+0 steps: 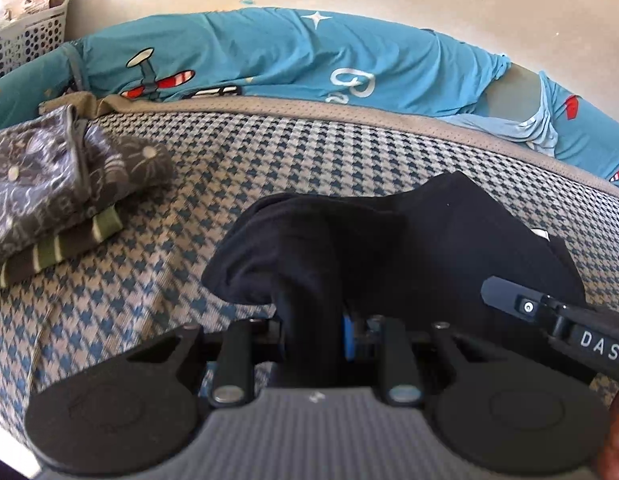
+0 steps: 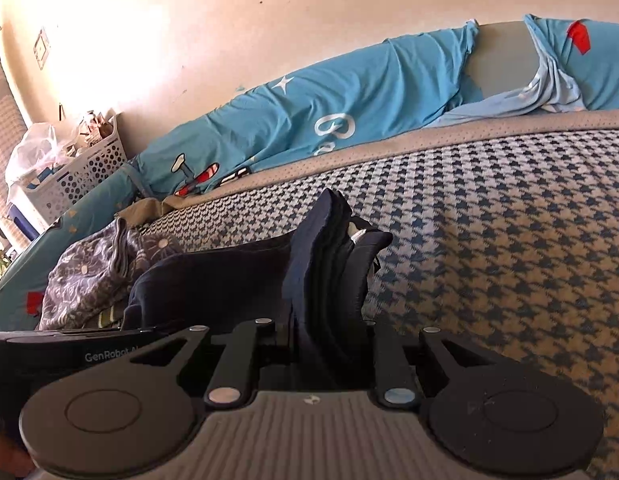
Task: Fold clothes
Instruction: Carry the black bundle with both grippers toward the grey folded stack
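Fingers of the left gripper [image 1: 313, 336] are clamped tight on a bunched fold of the dark navy garment [image 1: 389, 240], and the right gripper [image 2: 329, 344] likewise pinches a thick, layered edge of the same cloth between nearly closed fingers. Both grippers angle downward, side by side, over the houndstooth bed cover [image 1: 269, 160], where the garment rests partly lifted. Folded patterned clothes [image 1: 49, 184] lie stacked to the left, a blue printed bolster [image 1: 269, 56] lines the wall, and a white basket [image 2: 81, 172] stands beyond.
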The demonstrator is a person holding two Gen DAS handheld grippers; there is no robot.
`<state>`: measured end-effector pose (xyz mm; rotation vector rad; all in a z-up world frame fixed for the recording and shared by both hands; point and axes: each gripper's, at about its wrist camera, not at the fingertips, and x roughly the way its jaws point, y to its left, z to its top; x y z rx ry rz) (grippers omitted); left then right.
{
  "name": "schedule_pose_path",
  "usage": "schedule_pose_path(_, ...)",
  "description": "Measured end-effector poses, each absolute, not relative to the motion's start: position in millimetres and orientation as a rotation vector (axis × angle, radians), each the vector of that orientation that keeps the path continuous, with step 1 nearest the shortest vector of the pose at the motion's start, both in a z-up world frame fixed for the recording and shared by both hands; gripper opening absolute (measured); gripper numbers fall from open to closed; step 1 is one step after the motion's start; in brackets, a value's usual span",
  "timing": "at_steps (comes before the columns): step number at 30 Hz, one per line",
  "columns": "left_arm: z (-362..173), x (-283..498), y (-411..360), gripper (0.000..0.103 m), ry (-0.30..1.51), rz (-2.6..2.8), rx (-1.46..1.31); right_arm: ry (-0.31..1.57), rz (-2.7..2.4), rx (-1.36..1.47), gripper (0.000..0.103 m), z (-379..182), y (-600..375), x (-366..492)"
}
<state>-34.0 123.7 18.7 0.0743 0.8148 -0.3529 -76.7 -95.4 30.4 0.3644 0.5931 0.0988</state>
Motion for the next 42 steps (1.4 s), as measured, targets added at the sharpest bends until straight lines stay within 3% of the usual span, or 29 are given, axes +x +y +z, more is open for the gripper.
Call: schedule_pose_path(42, 29, -79, 145, 0.021, 0.783, -0.295, 0.051, 0.548, 0.110, 0.408, 0.018, 30, -73, -127)
